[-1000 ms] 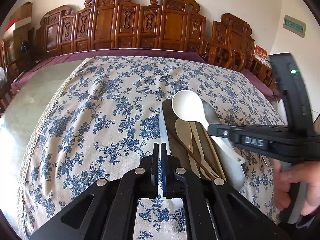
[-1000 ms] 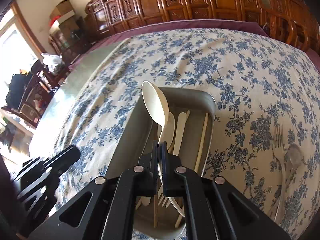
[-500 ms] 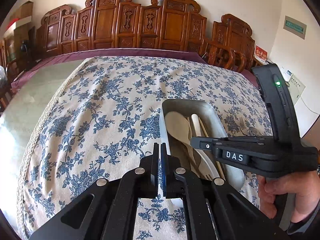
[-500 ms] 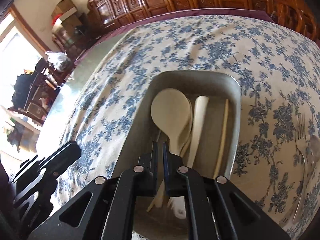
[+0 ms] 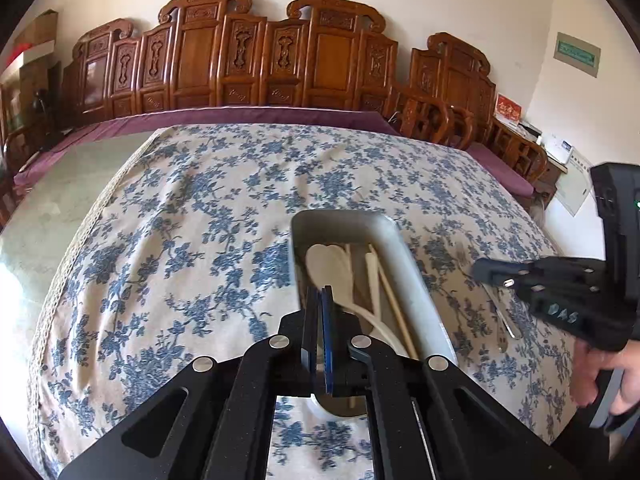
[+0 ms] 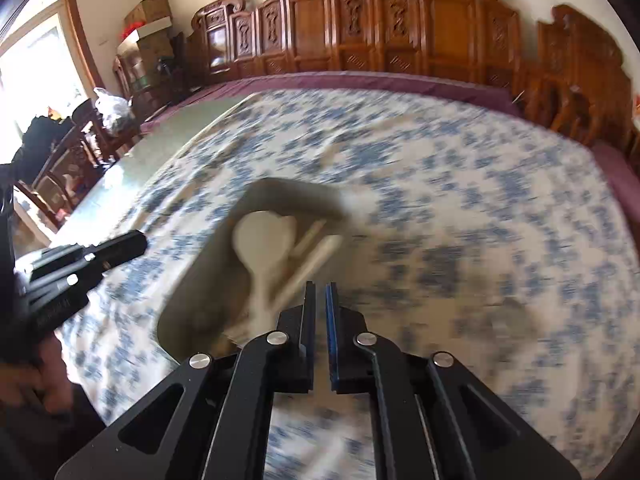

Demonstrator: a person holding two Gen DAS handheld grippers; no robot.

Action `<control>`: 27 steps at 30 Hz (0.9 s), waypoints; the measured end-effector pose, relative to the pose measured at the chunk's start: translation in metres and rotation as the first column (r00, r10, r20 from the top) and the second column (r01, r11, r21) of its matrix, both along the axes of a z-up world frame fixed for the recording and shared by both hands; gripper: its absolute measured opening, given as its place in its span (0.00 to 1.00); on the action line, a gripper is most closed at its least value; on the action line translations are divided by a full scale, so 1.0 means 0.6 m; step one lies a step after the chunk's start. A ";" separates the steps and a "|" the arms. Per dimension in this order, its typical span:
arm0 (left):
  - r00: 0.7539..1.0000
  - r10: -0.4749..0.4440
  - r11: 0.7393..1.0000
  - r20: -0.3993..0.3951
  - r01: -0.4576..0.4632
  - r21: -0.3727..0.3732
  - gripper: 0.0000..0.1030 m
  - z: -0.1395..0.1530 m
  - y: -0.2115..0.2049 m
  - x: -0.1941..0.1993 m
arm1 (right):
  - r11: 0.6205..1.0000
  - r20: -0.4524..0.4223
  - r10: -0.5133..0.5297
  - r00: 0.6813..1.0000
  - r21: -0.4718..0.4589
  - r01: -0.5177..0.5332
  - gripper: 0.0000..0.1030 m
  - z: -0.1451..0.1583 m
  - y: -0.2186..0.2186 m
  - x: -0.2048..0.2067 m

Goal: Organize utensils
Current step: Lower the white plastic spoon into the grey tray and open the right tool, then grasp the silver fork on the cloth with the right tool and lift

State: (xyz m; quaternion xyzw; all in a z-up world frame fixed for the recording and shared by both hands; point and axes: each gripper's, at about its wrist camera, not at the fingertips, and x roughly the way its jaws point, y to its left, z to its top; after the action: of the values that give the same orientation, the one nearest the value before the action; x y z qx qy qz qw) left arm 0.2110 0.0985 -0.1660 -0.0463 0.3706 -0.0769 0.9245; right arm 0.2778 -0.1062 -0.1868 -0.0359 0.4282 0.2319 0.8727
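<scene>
Nearest in the left wrist view, the left gripper (image 5: 321,300) has its jaws pressed together with nothing between them, hanging over the near end of the grey tray (image 5: 416,280), which lies on the blue-flowered tablecloth (image 5: 192,248) with its long axis running from 6 toward 12 o'clock. Inside the tray the white spoon (image 5: 330,270) lies along that same axis, bowl toward 12 o'clock and handle curving back toward 5 o'clock; beside it at 3 o'clock lie a pale flat utensil (image 5: 374,280) and a thin chopstick (image 5: 394,304), both roughly parallel to the spoon. At 3 o'clock of the tray the right gripper (image 5: 480,272) points toward 9 o'clock, gripped by a hand (image 5: 604,376), and under it metal cutlery (image 5: 506,320) rests on the cloth, something the right wrist view is too smeared to show. In that blurred right wrist view the right gripper (image 6: 320,312) shows only a narrow slit between its jaws, empty, over the cloth just at 3 o'clock of the tray (image 6: 188,300); the spoon (image 6: 262,240) there points its bowl toward 11 o'clock. The left gripper (image 6: 138,242) enters at 9 o'clock. Farthest off, carved wooden chairs (image 5: 272,56) line the wall.
</scene>
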 end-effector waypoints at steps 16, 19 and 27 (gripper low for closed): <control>0.991 -0.129 0.991 0.023 0.128 0.023 0.53 -0.010 -0.116 -0.023 | 0.970 -0.007 -0.170 0.985 -0.176 0.167 0.22 -0.080 -0.229 -0.039; 0.988 -0.154 0.988 0.023 0.153 0.036 0.53 -0.015 -0.135 -0.027 | 0.974 -0.030 -0.159 0.987 -0.166 0.152 0.22 -0.105 -0.223 -0.035; 0.982 -0.190 0.980 0.011 0.189 0.056 0.54 -0.026 -0.160 -0.027 | 0.986 -0.034 -0.084 0.996 -0.147 0.078 0.22 -0.107 -0.163 0.009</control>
State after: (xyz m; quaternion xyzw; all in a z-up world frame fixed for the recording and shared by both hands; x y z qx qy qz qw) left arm 0.1948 0.0023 -0.1814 0.0152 0.3676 -0.1546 0.9169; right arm 0.2834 -0.2040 -0.2513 -0.0774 0.4625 0.1653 0.8676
